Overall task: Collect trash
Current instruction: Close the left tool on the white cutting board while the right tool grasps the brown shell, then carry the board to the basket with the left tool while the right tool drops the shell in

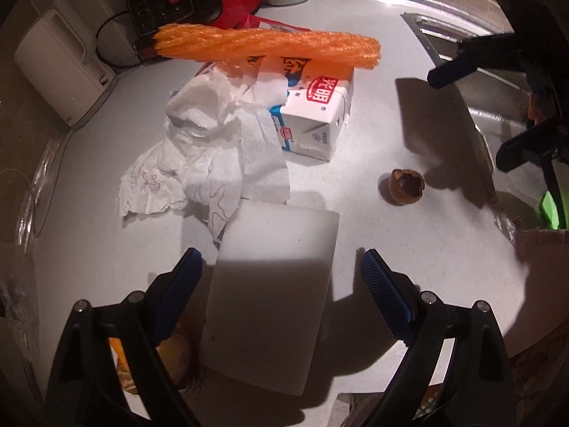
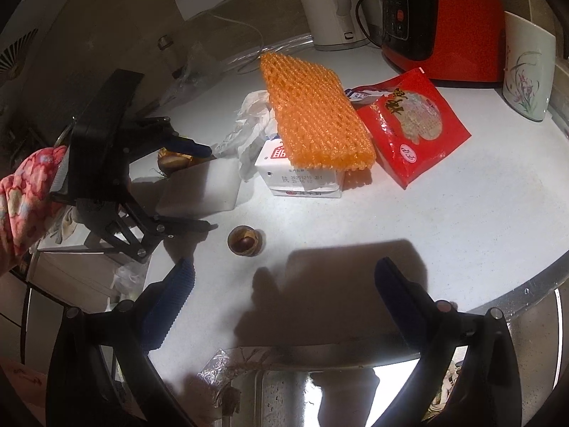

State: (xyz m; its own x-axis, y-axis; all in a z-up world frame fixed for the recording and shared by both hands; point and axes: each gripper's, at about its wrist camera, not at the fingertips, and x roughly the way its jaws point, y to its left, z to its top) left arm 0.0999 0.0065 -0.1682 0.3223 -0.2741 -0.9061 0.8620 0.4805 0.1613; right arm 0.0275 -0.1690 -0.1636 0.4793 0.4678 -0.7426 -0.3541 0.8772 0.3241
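Observation:
My left gripper (image 1: 281, 274) is open, its jaws on either side of a white foam block (image 1: 274, 291) on the counter, not touching it. Beyond lie crumpled tissue (image 1: 213, 149), a white milk carton (image 1: 313, 121) and an orange foam net (image 1: 266, 48) resting on the carton. A brown nut shell (image 1: 403, 185) sits to the right. My right gripper (image 2: 284, 277) is open and empty above the counter, just short of the nut shell (image 2: 245, 240). The right wrist view also shows the carton (image 2: 302, 174), net (image 2: 316, 117), tissue (image 2: 252, 121), a red snack bag (image 2: 412, 124) and the left gripper (image 2: 209, 188).
A red and black cooker (image 2: 437, 17), a white kettle (image 2: 330, 3) and a flowered cup (image 2: 526, 71) stand at the back. The steel sink (image 2: 320, 384) lies below my right gripper. An onion and peels (image 1: 174, 352) lie by my left finger (image 1: 177, 295).

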